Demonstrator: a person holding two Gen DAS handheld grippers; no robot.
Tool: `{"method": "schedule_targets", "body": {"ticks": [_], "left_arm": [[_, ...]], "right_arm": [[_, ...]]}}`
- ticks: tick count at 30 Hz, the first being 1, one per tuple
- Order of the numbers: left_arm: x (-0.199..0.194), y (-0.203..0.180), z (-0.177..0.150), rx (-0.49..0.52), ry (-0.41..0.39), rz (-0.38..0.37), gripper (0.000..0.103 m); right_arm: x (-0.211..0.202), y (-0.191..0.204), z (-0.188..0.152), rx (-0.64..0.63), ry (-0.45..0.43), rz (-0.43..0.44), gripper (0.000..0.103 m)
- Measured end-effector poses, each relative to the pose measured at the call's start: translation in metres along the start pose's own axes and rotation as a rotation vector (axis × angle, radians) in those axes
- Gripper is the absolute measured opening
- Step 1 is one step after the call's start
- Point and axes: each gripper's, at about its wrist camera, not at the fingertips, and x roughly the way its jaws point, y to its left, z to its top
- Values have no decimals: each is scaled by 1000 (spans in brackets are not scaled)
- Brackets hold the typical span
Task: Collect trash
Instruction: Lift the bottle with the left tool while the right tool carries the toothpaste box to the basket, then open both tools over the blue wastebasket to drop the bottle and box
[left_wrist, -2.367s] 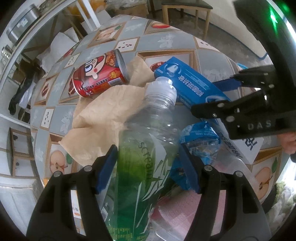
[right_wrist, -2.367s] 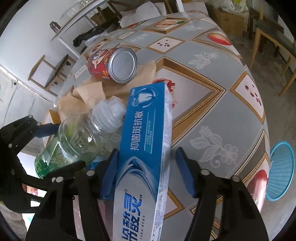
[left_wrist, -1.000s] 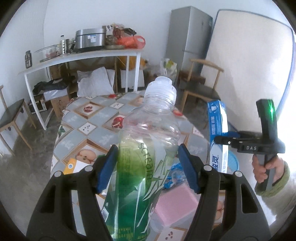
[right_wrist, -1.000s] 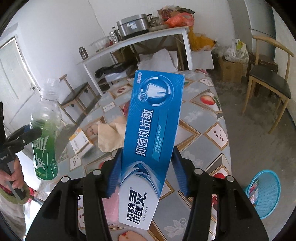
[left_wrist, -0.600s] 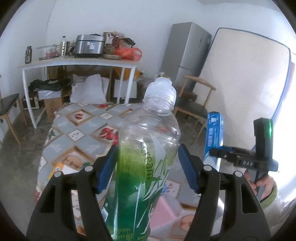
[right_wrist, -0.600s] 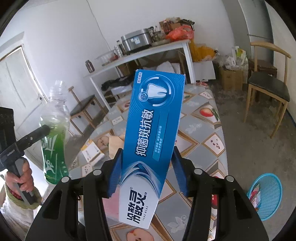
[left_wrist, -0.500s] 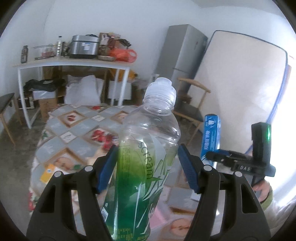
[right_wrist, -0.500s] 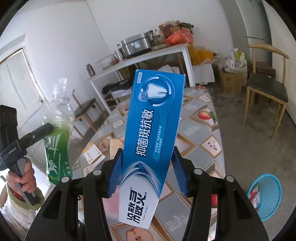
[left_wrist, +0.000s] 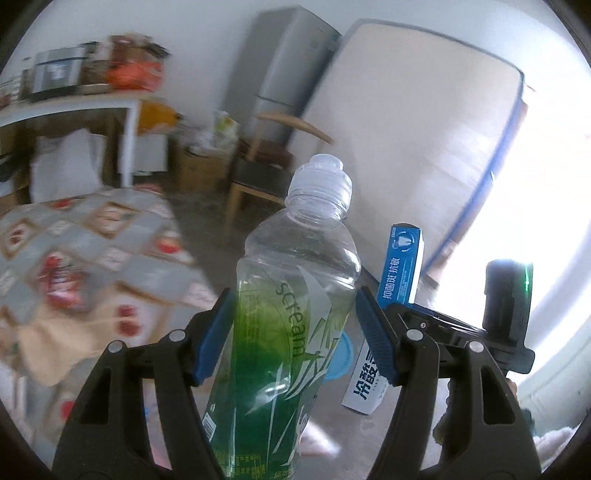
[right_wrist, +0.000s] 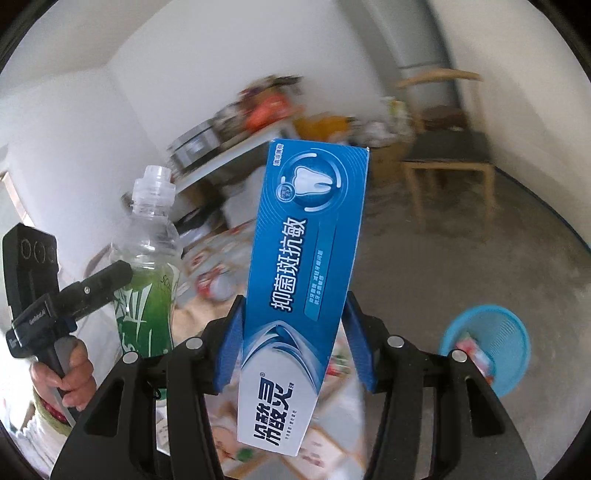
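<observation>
My left gripper (left_wrist: 295, 332) is shut on a clear plastic bottle (left_wrist: 291, 317) with a green label, held upright in the air. It also shows in the right wrist view (right_wrist: 147, 266) at the left. My right gripper (right_wrist: 293, 343) is shut on a blue toothpaste box (right_wrist: 299, 280), held upright; the box shows in the left wrist view (left_wrist: 397, 273) to the right of the bottle. A blue basket (right_wrist: 487, 343) stands on the floor at the lower right, with some trash inside. A red can (left_wrist: 64, 284) and brown paper (left_wrist: 55, 343) lie on the table.
The patterned table (left_wrist: 92, 229) is to the left, blurred. A wooden chair (right_wrist: 447, 162) stands on the grey floor. A white side table (left_wrist: 74, 107) with pots, a fridge (left_wrist: 280, 74) and a leaning mattress (left_wrist: 424, 140) line the wall.
Both grippers have swung to the right, away from the table, each keeping its item. The basket now sits nearer in the right wrist view. The background is motion-blurred.
</observation>
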Motion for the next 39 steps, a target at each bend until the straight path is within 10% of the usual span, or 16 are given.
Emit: {"method": "schedule_targets", "body": {"ticks": [9,24,39], "left_arm": [[167,-90,-16,33,260,-114,63],[393,-108,-67,-94,522,-2,66],[365,-102,-62,-17,463,8,73]], "right_arm": [[-7,-164,-48,356,65,-95,51],[129,-334,-78,588,285,-224,57],[189,-382,-125,574,409,-425,62]]}}
